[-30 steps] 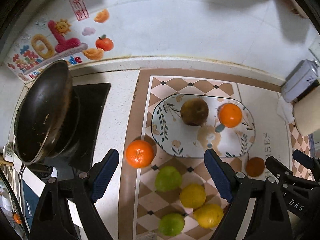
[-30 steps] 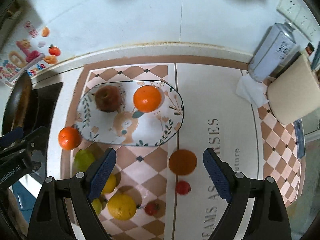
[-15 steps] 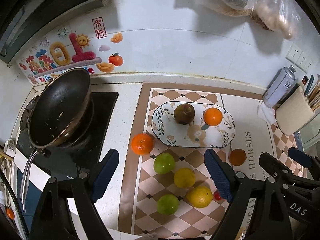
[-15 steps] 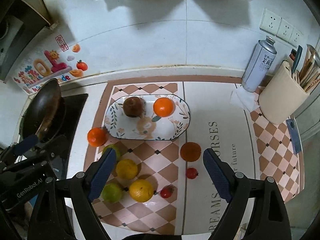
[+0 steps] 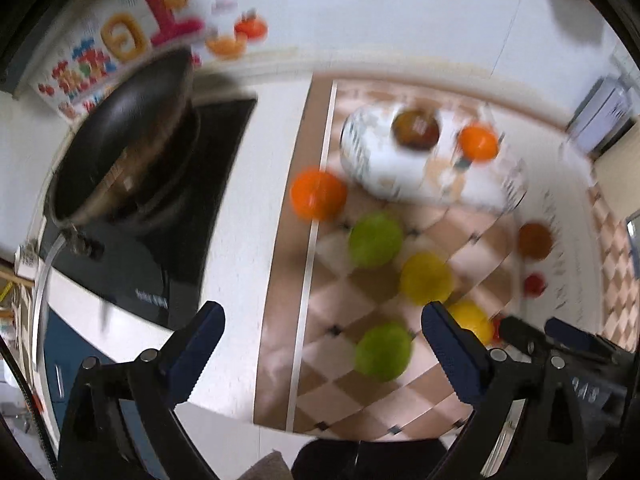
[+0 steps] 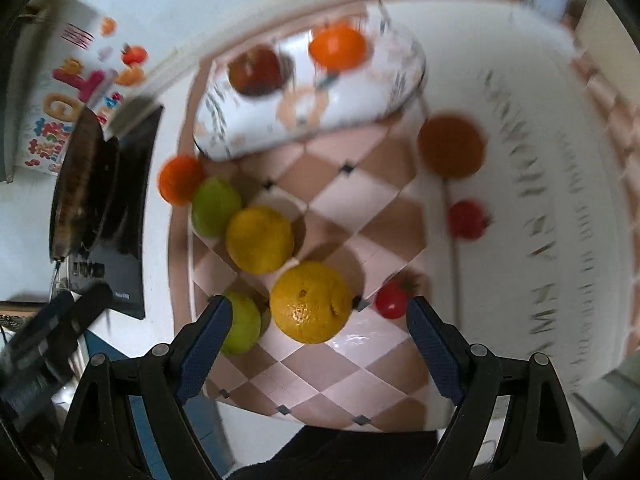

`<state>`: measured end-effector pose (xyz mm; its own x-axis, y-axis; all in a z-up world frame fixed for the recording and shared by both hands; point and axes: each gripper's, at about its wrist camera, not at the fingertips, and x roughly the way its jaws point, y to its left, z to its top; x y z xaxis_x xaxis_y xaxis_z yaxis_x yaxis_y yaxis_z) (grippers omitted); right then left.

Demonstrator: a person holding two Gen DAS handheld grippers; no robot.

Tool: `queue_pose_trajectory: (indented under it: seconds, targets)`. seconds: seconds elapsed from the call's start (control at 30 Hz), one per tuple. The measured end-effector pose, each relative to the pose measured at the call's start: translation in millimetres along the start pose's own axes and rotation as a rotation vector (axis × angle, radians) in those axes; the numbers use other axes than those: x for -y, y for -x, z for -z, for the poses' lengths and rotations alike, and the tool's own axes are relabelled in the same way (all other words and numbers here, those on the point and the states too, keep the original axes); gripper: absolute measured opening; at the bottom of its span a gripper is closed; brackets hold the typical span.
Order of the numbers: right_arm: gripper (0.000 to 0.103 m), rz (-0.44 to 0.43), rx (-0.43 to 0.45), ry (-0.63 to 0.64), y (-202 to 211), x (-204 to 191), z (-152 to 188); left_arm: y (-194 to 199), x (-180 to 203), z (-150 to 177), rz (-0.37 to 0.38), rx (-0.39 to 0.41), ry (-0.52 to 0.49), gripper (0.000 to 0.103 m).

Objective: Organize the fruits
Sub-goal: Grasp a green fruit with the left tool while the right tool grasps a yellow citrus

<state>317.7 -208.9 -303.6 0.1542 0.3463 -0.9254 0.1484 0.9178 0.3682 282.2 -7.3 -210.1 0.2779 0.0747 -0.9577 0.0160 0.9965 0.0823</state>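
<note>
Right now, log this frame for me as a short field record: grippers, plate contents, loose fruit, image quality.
left gripper: open, empty
right gripper: open, empty, nearest the large yellow citrus
plate: holds a brown fruit and an orange
loose on mat: two green fruits, two yellow, two oranges, two small red ones
left of mat: pan on stove
image quality: both views motion-blurred
</note>
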Motion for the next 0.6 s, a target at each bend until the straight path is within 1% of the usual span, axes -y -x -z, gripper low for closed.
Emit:
queue_pose_trajectory:
  seconds: [0.1,0.13,0.17,0.2,0.23,0.27,0.33,0.47,0.6]
  targets:
    - [0.09,0.0,-0.051,0.01,-33,0,-2,-27,-2,12,0.006,-0.083,0.019,0.101]
    - [0.09,-0.006,-0.028,0.035,-35,-4,-3,-36,-3,15,0.007,-0.109,0.026,0.101]
    - [0.086,0.015,-0.018,0.073,-37,-9,-4,-43,-3,18,0.006,-0.13,0.028,0.101]
    - [0.082,0.02,-0.031,0.094,-40,-12,-6,-49,-3,21,0.008,-0.148,0.028,0.101]
    - [0.07,0.011,-0.058,0.117,-43,-15,-8,-55,-2,23,0.009,-0.164,0.027,0.101]
    - [0.063,0.021,-0.074,0.131,-45,-16,-8,-59,0,26,0.012,-0.173,0.023,0.101]
    - [0.063,0.021,-0.081,0.149,-44,-13,-7,-65,2,31,0.024,-0.186,0.014,0.101]
    - [0.063,0.033,-0.099,0.145,-36,-7,-6,-75,11,37,0.052,-0.209,-0.008,0.101]
    - [0.063,0.003,-0.114,0.12,-33,1,-8,-82,22,38,0.12,-0.208,-0.036,0.101]
